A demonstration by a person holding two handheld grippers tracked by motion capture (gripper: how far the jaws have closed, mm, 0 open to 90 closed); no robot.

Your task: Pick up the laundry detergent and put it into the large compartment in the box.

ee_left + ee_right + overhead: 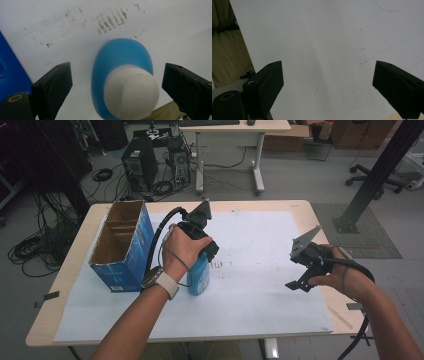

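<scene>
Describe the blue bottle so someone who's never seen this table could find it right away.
On the white sheet covering the table, look left of centre, just right of the open blue box. The bottle stands upright there, directly under the left tool, whose open jaws flank its cap without touching. Unlike the squarish cardboard box, it is rounded light-blue plastic with a white cap.

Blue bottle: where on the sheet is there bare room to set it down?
Free: the white sheet between the blue bottle and the right tongs, and its near strip. Crowded: the left side, where the blue box stands close beside the bottle.
</scene>
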